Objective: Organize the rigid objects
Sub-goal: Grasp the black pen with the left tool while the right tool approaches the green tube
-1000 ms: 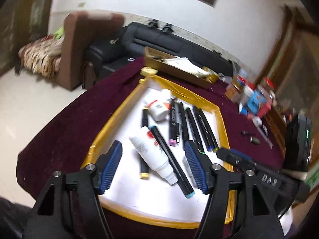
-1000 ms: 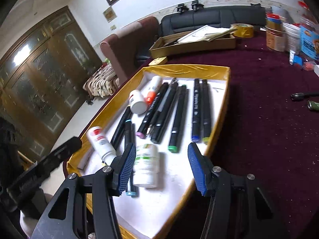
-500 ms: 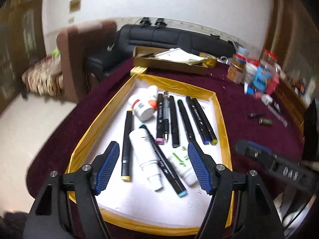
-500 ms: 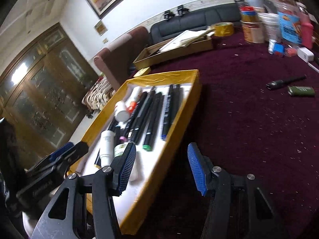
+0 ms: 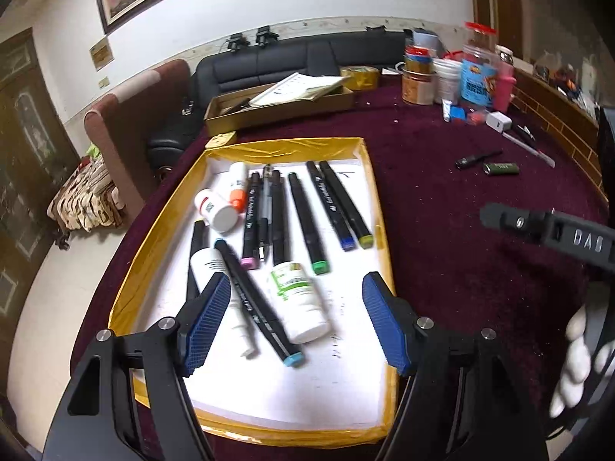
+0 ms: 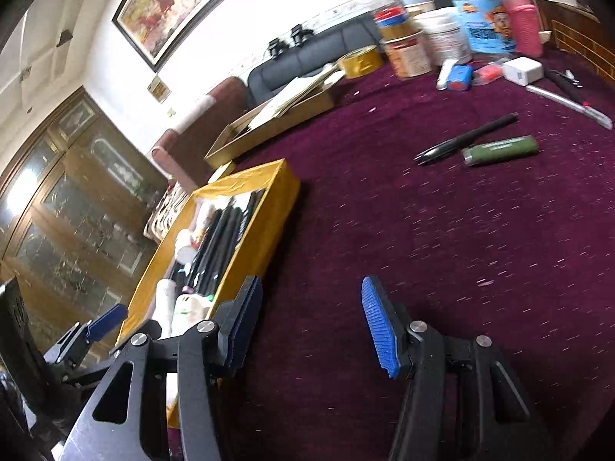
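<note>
on the maroon tablecloth (image 5: 442,199) sits a shallow gold-rimmed tray (image 5: 378,207) with a white floor, holding the collected items. left gripper (image 5: 296,322) hovers over the near end of the tray, jaws parted, nothing between the blue pads; beneath the gap lie a black marker with a light-blue cap (image 5: 255,303), tilted diagonally, and a white bottle with a green label (image 5: 298,299) just beside it, both on the tray floor and apart from the pads. a second white bottle (image 5: 209,265) lies partly under the diagonal marker. farther in, a row of black markers lies roughly parallel: pink-tipped (image 5: 249,223), green-tipped (image 5: 307,223), blue-tipped (image 5: 330,207), yellow-green-tipped (image 5: 348,205). a white jar (image 5: 215,209) and an orange-capped tube (image 5: 237,186) lie at the far left of the row. right gripper (image 6: 311,330) is over bare cloth to the right of the tray, jaws released and empty; its left finger sits near the tray's outer wall, whether touching cannot be told. still outside the tray, well apart from both grippers: a black pen (image 6: 467,138) and a green cylinder (image 6: 499,150), lying side by side on the cloth. a cardboard box (image 5: 280,105) with papers and a cluster of jars (image 5: 449,73) stand at the far edge.
</note>
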A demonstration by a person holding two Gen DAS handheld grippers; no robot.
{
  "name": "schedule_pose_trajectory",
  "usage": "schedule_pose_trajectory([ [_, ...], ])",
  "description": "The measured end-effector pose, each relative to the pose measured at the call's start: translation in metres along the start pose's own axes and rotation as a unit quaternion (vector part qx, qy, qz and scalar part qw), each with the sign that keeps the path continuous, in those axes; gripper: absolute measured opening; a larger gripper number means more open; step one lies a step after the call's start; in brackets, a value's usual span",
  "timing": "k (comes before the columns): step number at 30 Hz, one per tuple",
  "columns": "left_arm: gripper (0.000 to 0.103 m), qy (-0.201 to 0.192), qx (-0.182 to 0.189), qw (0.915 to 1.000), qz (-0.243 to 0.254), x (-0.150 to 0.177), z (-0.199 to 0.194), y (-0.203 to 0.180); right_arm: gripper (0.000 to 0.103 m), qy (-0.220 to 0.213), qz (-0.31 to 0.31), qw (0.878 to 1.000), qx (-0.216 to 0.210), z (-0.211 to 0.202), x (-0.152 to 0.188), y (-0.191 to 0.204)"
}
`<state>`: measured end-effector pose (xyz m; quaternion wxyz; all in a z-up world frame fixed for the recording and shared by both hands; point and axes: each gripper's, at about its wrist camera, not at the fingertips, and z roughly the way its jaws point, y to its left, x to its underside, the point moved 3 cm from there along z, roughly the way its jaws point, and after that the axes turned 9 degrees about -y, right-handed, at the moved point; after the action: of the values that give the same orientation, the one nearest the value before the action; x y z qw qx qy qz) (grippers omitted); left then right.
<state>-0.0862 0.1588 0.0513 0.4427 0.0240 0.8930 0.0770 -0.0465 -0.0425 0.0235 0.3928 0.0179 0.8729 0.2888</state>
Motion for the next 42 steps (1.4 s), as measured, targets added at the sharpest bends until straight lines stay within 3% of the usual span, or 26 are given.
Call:
schedule_pose_trajectory([
  [17,0.071,0.005,0.014,0.9981,0.059,-0.012,-0.004,-0.057,0.051,-0.051,0.028,0.997,0.049,-0.044,-0.051,-0.077],
  [29,0.071,0.005,0.002,0.9954,0.095,-0.016,-0.002,-0.082,0.051,-0.082,0.035,0.99,0.112,-0.03,-0.095,-0.127],
  [34,0.071,0.008,0.001,0.9941,0.108,-0.016,0.002,-0.092,0.051,-0.077,0.054,0.987,0.129,-0.018,-0.097,-0.155],
  [42,0.071,0.02,0.009,0.9909,0.132,-0.022,0.021,-0.117,0.051,-0.078,0.096,0.985,0.122,-0.022,-0.095,-0.183],
])
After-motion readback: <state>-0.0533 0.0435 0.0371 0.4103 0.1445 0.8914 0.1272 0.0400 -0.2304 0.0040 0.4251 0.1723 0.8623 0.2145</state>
